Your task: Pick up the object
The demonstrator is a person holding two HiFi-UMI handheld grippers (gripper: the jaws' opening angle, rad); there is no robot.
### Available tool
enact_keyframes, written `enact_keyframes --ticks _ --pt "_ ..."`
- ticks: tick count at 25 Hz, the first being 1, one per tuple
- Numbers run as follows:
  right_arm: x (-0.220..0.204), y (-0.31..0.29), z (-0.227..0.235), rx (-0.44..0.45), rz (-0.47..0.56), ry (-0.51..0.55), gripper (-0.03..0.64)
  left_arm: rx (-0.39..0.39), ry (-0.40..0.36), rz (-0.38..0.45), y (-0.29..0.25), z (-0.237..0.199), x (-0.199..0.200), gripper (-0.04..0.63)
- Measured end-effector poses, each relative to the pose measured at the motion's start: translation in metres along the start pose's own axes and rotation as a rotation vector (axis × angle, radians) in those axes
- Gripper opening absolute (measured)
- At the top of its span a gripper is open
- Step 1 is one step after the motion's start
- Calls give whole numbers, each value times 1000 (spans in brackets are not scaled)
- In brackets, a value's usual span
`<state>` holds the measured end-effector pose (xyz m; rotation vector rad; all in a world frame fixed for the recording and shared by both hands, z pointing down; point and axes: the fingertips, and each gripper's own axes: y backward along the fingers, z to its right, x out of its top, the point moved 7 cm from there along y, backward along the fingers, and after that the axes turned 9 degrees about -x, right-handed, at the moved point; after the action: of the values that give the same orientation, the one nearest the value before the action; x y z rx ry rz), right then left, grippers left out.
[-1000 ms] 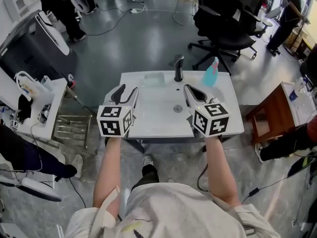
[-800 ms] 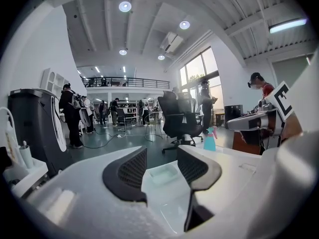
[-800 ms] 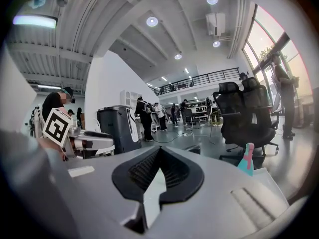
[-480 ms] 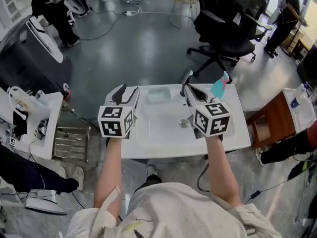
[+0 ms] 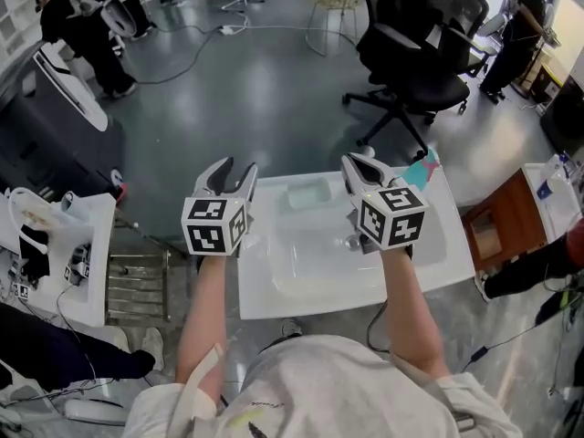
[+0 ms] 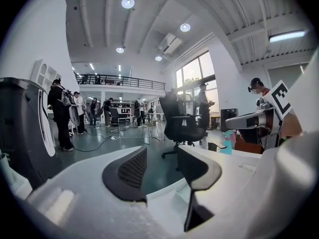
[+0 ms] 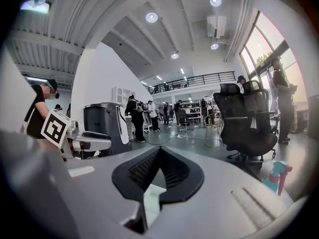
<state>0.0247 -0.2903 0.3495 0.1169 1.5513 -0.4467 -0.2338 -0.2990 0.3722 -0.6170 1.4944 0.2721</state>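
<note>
A teal spray bottle (image 5: 422, 169) stands at the far right corner of the white sink unit (image 5: 274, 301), partly hidden behind my right gripper (image 5: 358, 161). In the right gripper view the bottle (image 7: 276, 176) sits low at the right, away from the jaws. My right gripper (image 7: 159, 152) is shut with its jaws touching and nothing between them. My left gripper (image 5: 237, 167) hovers over the sink's far left edge. It is open (image 6: 162, 171), with only floor showing in the gap. The faucet is hidden behind my right gripper.
A clear soap dish (image 5: 306, 192) lies at the back of the basin, and a drain (image 5: 351, 242) shows by my right wrist. A black office chair (image 5: 411, 53) stands beyond the sink. A wooden side table (image 5: 497, 226) is at the right, a white cart (image 5: 55, 235) at the left.
The sink has slid down and nearer in the head view, so both grippers now reach over its far edge. Neither gripper's jaws have changed.
</note>
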Motion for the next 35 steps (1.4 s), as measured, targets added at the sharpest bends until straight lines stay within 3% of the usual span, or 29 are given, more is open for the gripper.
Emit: enact_keyframes --ticks 11,25,35 --pt "9 -23 -3 -25 6 18 3 -33 4 16 -18 -21 2 199" --pt "9 -32 61 45 13 8 3 20 -22 -9 -63 17 15 199" --pt "7 -33 86 79 10 1 3 -32 -102 -63 -95 46 20 199"
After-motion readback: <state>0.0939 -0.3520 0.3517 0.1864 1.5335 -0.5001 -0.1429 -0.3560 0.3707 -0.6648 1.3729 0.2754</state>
